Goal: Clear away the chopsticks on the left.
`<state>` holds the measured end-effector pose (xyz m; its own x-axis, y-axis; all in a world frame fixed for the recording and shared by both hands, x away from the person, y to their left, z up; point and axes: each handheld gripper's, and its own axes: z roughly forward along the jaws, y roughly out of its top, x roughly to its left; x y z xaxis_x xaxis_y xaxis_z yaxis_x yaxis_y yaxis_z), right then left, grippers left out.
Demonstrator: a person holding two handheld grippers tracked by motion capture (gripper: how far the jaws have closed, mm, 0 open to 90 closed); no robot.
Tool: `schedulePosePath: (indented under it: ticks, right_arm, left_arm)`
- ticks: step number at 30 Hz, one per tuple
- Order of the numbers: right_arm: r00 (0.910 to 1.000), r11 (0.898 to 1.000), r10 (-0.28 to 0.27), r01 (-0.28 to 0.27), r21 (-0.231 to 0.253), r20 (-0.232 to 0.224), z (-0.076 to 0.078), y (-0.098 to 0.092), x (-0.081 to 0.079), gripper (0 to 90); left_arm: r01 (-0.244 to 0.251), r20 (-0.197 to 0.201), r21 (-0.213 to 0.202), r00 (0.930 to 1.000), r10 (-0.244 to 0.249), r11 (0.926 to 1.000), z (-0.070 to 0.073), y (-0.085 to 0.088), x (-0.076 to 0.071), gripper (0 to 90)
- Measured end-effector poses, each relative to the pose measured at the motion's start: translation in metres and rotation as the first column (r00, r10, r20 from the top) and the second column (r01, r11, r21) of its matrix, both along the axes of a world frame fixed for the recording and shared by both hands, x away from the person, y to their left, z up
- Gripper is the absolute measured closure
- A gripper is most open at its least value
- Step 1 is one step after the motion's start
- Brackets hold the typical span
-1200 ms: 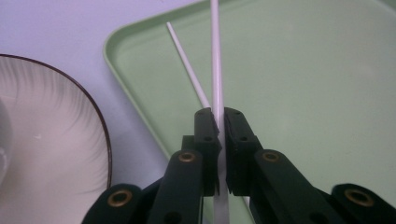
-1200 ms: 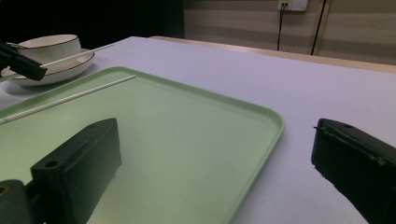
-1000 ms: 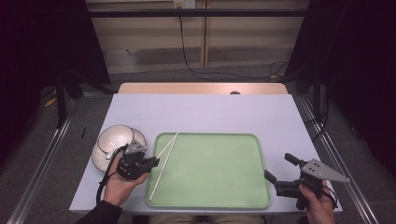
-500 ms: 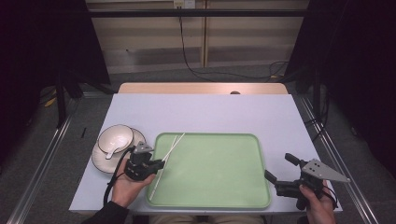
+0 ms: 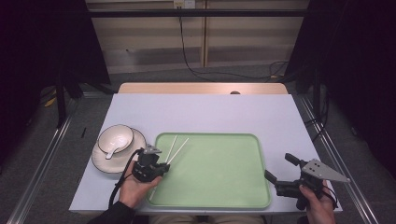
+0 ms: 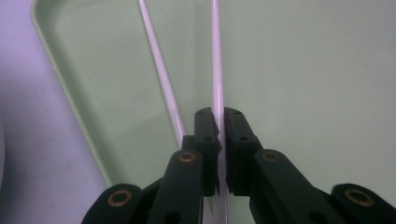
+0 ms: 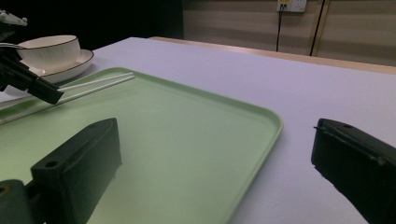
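While both hands rest at the near edge of the table, each view reads as follows.

High view, left gripper (image 5: 159, 168): over the near left corner of the green tray (image 5: 219, 186), jaws closed on the near end of the chopsticks (image 5: 176, 148), which fan out beyond the fingertips across the tray's far left corner.
High view, crockery: a white bowl (image 5: 116, 138) with a spoon (image 5: 108, 154) in it sits on a saucer (image 5: 105, 163), just beside the left gripper, off the tray.
High view, right gripper (image 5: 280, 172): jaws wide apart, holding nothing, just off the tray's near right corner.
Left gripper view: fingers (image 6: 239, 135) pinch one chopstick (image 6: 215, 56); the other chopstick (image 6: 159, 70) runs just beside them, over the tray floor (image 6: 303, 70).
Right gripper view: fingers (image 7: 79, 168) spread wide, the tray rim (image 7: 275, 126) between them; chopsticks (image 7: 98, 84), bowl (image 7: 49, 49) and left gripper (image 7: 44, 93) lie well beyond.
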<state>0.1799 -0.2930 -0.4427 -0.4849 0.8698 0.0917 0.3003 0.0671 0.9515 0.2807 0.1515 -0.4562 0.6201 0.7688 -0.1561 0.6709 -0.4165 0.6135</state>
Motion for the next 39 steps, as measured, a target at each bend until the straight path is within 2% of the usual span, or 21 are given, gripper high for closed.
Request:
schedulePosePath:
  ticks: [5,16,21,30,32,38,39]
  right_arm:
    - [1.0000,1.000,0.002,-0.002,-0.001,0.003,0.000,0.000,0.000,1.2]
    - [1.0000,1.000,0.003,-0.003,-0.003,0.004,0.000,0.000,0.000,1.2]
    - [1.0000,1.000,0.006,-0.006,0.000,0.000,0.000,0.001,0.000,1.2]
    - [1.0000,1.000,0.007,-0.007,0.000,0.001,0.000,0.000,0.000,1.2]
    - [1.0000,1.000,0.010,-0.010,0.001,0.002,0.000,0.001,0.000,1.2]
    - [0.9999,1.000,0.010,-0.010,0.001,0.001,0.000,0.001,0.000,1.2]
    - [1.0000,1.000,0.008,-0.008,0.003,0.001,0.000,0.001,0.000,1.2]
  left_arm:
    - [-0.007,-0.026,0.001,0.9996,0.007,1.0000,-0.004,-0.002,0.002,85.4]
    - [-0.017,-0.034,-0.003,0.9993,0.017,0.9999,-0.006,-0.004,0.003,85.2]
    - [-0.028,-0.023,0.016,0.9993,0.028,0.9995,-0.006,-0.010,0.001,85.1]
    - [-0.050,-0.030,0.000,0.9983,0.050,0.9988,-0.007,-0.010,0.001,84.7]
    - [-0.045,-0.011,0.007,0.9989,0.045,0.9990,-0.007,-0.011,0.001,84.5]
    - [-0.096,0.002,-0.002,0.9954,0.096,0.9954,-0.009,-0.014,0.004,84.7]
    - [-0.098,-0.007,-0.002,0.9952,0.098,0.9952,-0.008,-0.014,0.005,84.6]
